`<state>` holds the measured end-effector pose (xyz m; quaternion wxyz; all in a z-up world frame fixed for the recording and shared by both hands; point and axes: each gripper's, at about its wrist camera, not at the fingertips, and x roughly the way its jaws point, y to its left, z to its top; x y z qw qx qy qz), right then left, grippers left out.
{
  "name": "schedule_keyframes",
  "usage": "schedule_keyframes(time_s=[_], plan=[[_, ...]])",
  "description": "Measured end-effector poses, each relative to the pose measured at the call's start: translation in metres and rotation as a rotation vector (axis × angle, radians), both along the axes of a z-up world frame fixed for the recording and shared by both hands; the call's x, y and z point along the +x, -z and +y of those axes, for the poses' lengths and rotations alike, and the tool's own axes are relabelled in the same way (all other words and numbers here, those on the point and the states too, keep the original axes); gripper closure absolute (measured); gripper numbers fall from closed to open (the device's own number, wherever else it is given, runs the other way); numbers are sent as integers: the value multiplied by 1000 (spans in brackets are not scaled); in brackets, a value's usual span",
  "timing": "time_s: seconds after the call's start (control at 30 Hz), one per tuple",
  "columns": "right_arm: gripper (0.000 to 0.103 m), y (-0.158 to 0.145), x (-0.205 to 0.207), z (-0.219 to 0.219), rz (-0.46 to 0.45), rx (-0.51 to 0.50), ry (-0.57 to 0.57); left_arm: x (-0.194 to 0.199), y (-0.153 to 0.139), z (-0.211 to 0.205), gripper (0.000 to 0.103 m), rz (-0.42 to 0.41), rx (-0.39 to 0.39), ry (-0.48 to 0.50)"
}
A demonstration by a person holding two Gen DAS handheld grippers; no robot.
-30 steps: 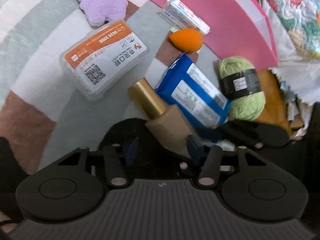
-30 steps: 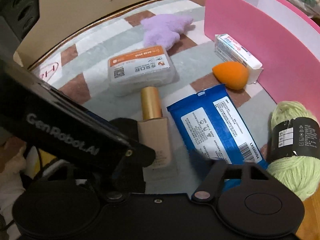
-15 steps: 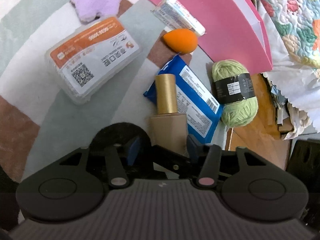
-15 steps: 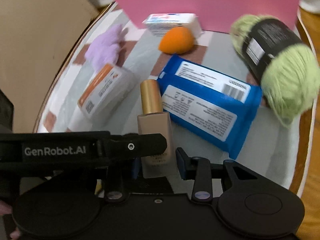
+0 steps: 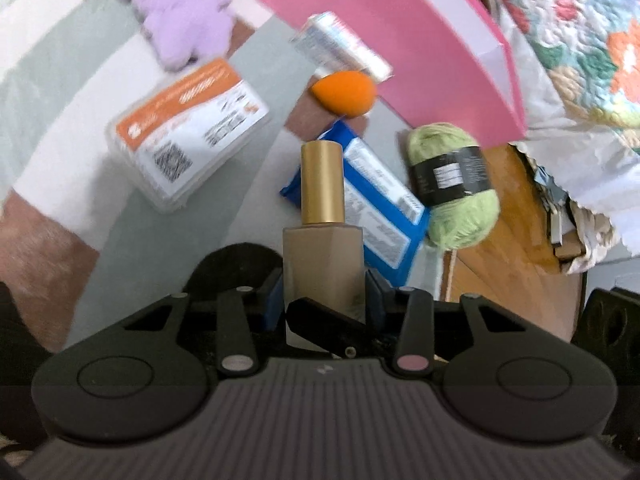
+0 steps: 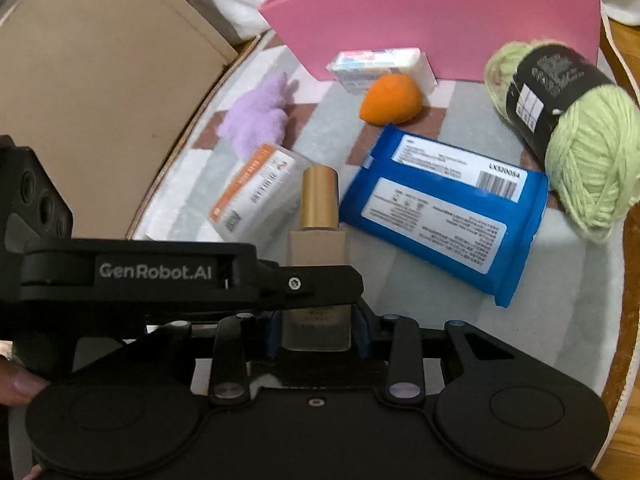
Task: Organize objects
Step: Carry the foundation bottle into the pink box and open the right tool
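Note:
A beige foundation bottle [image 5: 323, 256] with a gold cap points away from me, centred in both wrist views. My left gripper [image 5: 324, 300] has its blue pads against the bottle's sides, its jaws closing on the bottle between them. My right gripper [image 6: 318, 332] is shut on the same bottle [image 6: 318, 248] lower on its body. The left gripper's black finger [image 6: 160, 276] crosses the right wrist view in front of the bottle. The right gripper's finger [image 5: 320, 320] crosses the bottle's base in the left wrist view.
On the striped rug lie a blue wipes pack [image 6: 440, 208], green yarn [image 6: 580, 148], an orange sponge [image 6: 390, 98], a small white pack [image 6: 380, 64], an orange-and-white box [image 6: 256, 196] and a purple plush [image 6: 258, 116]. A pink box [image 6: 440, 20] stands behind, cardboard [image 6: 100, 100] at left.
The bottle went from slanted beside the left jaws to straight between them, and the left pads closed in on it. The right wrist view rolled, its jaws now around the bottle.

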<state>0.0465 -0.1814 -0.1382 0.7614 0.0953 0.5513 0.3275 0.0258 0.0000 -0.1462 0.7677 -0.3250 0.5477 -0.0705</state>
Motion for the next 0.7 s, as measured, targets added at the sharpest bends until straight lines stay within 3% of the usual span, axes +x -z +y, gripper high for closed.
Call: schedule_keyframes(time_s=[0.4, 0.53, 0.7], plan=[[62, -88, 5, -23, -162, 47, 52, 29, -104, -25, 62, -152, 78, 140], [62, -117, 26, -26, -220, 21, 64, 59, -136, -39, 62, -201, 124, 199], [62, -139, 69, -32, -251, 5, 79, 112, -158, -48, 62, -219, 112, 230]])
